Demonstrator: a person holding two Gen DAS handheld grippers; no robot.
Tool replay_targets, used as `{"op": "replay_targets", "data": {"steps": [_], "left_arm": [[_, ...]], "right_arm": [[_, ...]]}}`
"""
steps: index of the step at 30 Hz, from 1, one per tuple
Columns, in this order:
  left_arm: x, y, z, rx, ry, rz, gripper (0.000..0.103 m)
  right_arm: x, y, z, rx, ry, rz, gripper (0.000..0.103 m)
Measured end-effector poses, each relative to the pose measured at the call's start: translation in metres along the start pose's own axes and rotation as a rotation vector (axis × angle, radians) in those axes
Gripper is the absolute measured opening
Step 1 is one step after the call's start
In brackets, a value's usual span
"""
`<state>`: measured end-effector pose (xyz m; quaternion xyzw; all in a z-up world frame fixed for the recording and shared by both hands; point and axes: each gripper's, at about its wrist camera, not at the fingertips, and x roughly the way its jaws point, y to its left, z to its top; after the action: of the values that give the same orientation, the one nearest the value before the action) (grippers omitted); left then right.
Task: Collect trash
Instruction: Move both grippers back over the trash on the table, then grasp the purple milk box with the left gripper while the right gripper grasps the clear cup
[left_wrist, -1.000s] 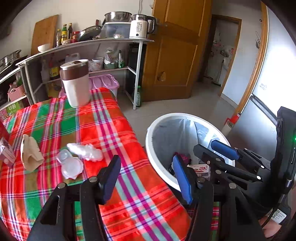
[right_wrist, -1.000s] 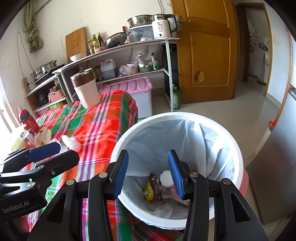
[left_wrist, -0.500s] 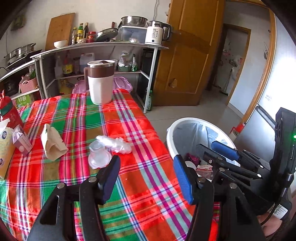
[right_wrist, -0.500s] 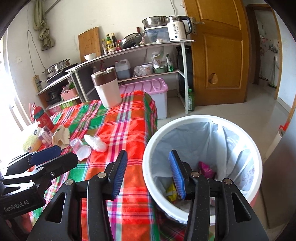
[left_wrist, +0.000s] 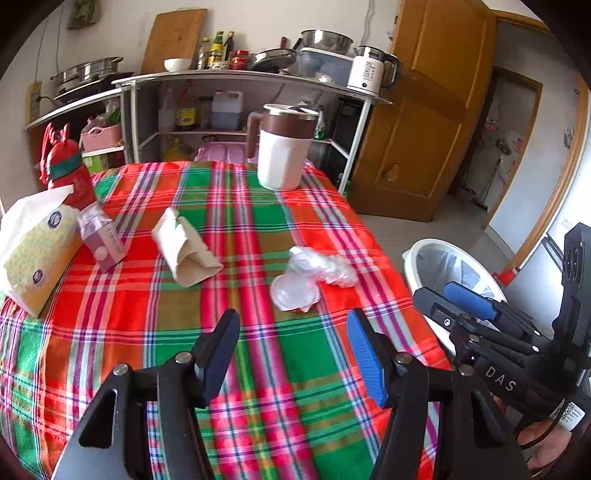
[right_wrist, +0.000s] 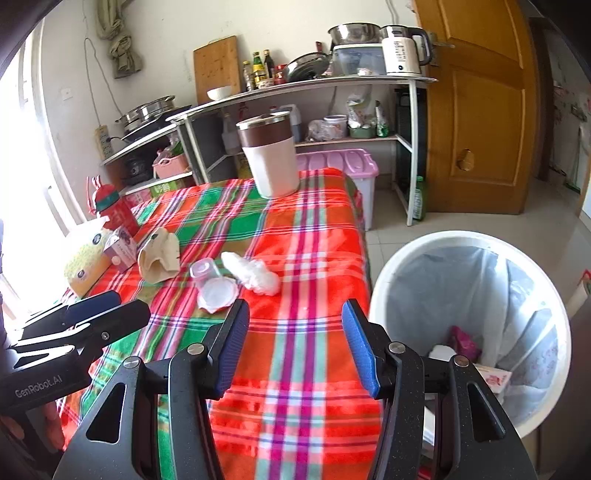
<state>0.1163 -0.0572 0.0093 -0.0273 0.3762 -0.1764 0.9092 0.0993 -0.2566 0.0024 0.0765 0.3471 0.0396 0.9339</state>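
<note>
On the plaid tablecloth (left_wrist: 229, 221) lie a clear plastic cup with its peeled lid (left_wrist: 294, 292) (right_wrist: 214, 288), a crumpled clear wrapper (left_wrist: 325, 267) (right_wrist: 255, 275), a beige paper bag (left_wrist: 184, 251) (right_wrist: 159, 254) and a small pink carton (left_wrist: 103, 240) (right_wrist: 120, 249). My left gripper (left_wrist: 293, 350) is open and empty, just short of the cup. My right gripper (right_wrist: 295, 343) is open and empty over the table's near right edge; it also shows at the right of the left wrist view (left_wrist: 469, 302). The white lined bin (right_wrist: 469, 321) (left_wrist: 443, 269) stands right of the table with trash inside.
A tissue pack (left_wrist: 35, 254) and a red bottle (left_wrist: 66, 173) stand at the table's left. A brown-and-white jug (left_wrist: 282, 147) stands at the far edge. Metal shelves (right_wrist: 314, 88) with kitchenware and a pink storage box (right_wrist: 343, 162) are behind; a wooden door (right_wrist: 480, 110) is right.
Both grippers have swung left, away from over the bin and toward the table. The bin has slid to the right in both views. Both stay open and empty.
</note>
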Motion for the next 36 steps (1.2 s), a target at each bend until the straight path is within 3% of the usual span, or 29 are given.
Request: {"op": "replay_targets", "data": {"steps": [10, 25, 36], "left_arm": [[-0.005, 0.051, -0.002, -0.073, -0.002, 0.070, 0.063], [0.000, 0.121, 0.006, -0.179, 0.006, 0.170, 0.067], [0.013, 0.147, 0.033, -0.224, -0.015, 0.215, 0.071]], "right_arm": [[0.032, 0.034, 0.006, -0.053, 0.056, 0.074, 0.053], [0.070, 0.069, 0.017, -0.140, 0.108, 0.091, 0.054], [0.086, 0.083, 0.023, -0.156, 0.119, 0.090, 0.054]]}}
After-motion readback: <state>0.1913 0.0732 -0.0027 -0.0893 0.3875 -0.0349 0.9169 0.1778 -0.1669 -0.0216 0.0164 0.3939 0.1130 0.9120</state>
